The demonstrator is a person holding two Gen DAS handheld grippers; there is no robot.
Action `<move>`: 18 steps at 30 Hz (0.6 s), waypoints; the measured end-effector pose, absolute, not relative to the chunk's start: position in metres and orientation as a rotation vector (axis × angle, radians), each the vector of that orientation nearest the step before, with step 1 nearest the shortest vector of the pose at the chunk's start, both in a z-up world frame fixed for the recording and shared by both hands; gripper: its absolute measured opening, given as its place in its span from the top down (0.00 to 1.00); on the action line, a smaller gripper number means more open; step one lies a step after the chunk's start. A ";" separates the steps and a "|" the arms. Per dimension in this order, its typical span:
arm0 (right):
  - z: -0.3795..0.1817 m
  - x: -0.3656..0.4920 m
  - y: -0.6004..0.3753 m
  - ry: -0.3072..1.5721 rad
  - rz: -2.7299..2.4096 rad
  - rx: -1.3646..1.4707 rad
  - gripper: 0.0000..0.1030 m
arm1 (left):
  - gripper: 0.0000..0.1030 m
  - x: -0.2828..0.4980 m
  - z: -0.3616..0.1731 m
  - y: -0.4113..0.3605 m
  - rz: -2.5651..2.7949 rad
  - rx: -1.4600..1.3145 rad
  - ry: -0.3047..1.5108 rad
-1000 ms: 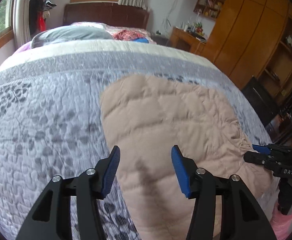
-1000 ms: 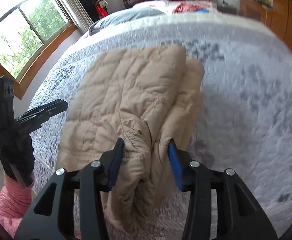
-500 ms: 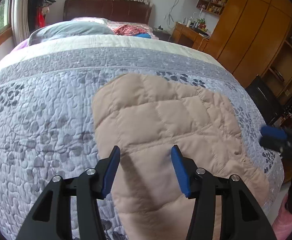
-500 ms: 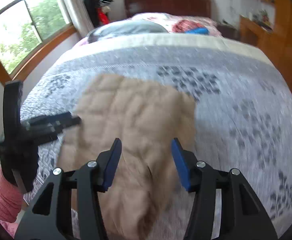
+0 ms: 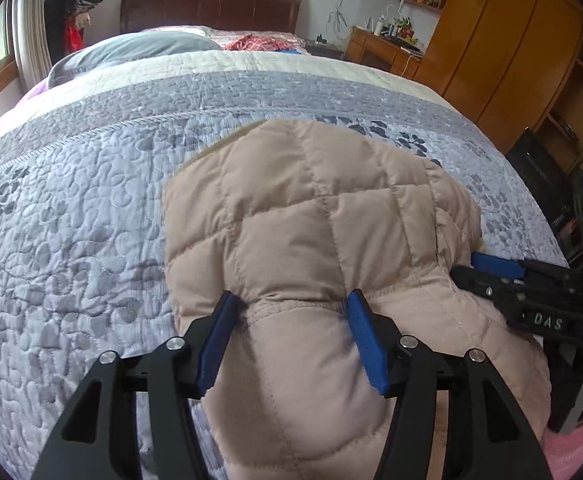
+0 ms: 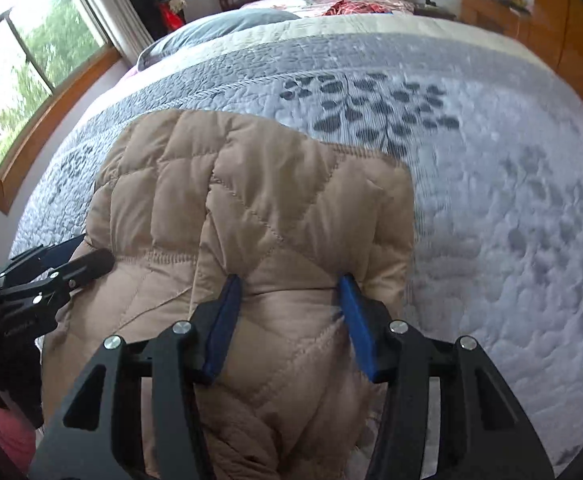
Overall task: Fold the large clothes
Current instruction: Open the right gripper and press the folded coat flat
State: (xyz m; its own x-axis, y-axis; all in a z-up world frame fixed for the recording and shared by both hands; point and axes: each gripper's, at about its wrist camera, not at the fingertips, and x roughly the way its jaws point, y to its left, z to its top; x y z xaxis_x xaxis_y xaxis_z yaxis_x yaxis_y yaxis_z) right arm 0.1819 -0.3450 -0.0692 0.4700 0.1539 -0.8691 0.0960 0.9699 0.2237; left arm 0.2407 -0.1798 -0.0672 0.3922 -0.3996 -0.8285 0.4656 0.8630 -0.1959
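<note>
a beige quilted padded jacket (image 5: pixel 315 220) is seen lying on a grey-blue quilted bedspread with a leaf pattern (image 5: pixel 71 208), near the bed's front edge, its lower part hanging over that edge. the left gripper (image 5: pixel 291 308), black with blue pads, is set down over a stitched seam on the jacket's near side; its jaws are opening, with a bulge of fabric between them, and the pads appear to touch it at the sides. the right gripper (image 6: pixel 287 292) is placed on the jacket's right fold, jaws apart, padded cloth filling the gap between the blue pads; whether it is pinched cannot be told. a grey pillow (image 5: pixel 131 50) is seen at the far end of the bed
</note>
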 end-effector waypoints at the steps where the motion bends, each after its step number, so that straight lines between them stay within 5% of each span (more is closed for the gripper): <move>1: -0.069 0.182 -0.345 1.079 0.034 0.256 0.52 | 0.42 0.242 -0.067 -0.180 -0.547 0.072 1.032; 11: 0.011 0.124 -0.326 0.986 0.128 0.225 0.51 | 0.45 0.187 -0.011 -0.142 -0.563 0.035 0.977; 18: 0.010 0.076 -0.287 1.005 0.187 0.115 0.51 | 0.45 0.141 -0.016 -0.128 -0.545 0.041 0.971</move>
State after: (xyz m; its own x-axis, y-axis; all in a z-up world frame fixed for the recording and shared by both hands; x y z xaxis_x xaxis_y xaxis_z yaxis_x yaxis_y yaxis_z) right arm 0.0758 -0.2872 0.0096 0.5221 0.2086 -0.8270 -0.1027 0.9779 0.1819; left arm 0.1413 -0.1283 -0.0165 0.4418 -0.4211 -0.7921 0.4570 0.8655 -0.2052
